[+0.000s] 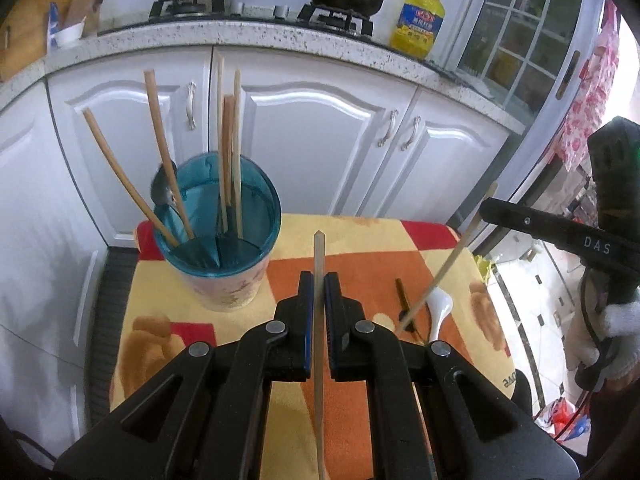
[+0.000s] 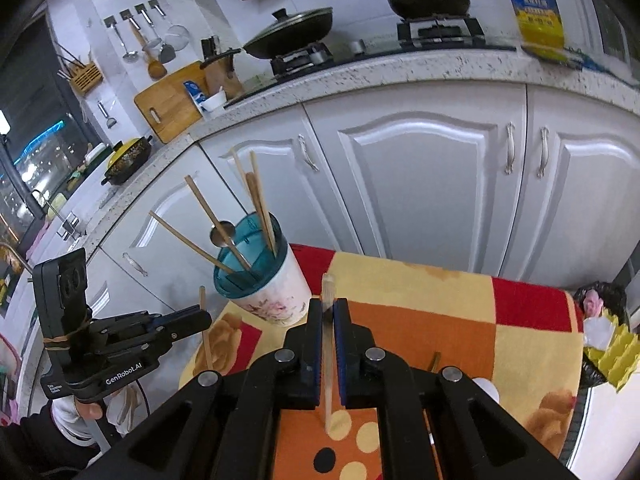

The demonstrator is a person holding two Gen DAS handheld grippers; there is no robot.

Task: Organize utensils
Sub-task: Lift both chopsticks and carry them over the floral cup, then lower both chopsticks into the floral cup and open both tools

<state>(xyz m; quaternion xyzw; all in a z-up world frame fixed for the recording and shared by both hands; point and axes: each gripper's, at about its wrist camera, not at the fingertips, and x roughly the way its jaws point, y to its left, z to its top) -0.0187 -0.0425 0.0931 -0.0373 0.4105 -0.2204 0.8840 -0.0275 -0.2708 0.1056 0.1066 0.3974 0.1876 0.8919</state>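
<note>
Wooden chopstick [image 1: 319, 264] clamped upright in each gripper, left gripper [image 1: 319, 280], right gripper [image 2: 328, 308].

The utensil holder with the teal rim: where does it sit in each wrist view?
Left wrist view: the utensil holder stands left of centre, at the far left corner of the patterned cloth.
Right wrist view: it is left of centre, in mid-frame.
Shared landmark: the yellow oil bottle on the counter.

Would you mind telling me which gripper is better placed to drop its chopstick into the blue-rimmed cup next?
Probably the left gripper: its chopstick is clamped beside the cup, while the right gripper sits farther away.
</note>
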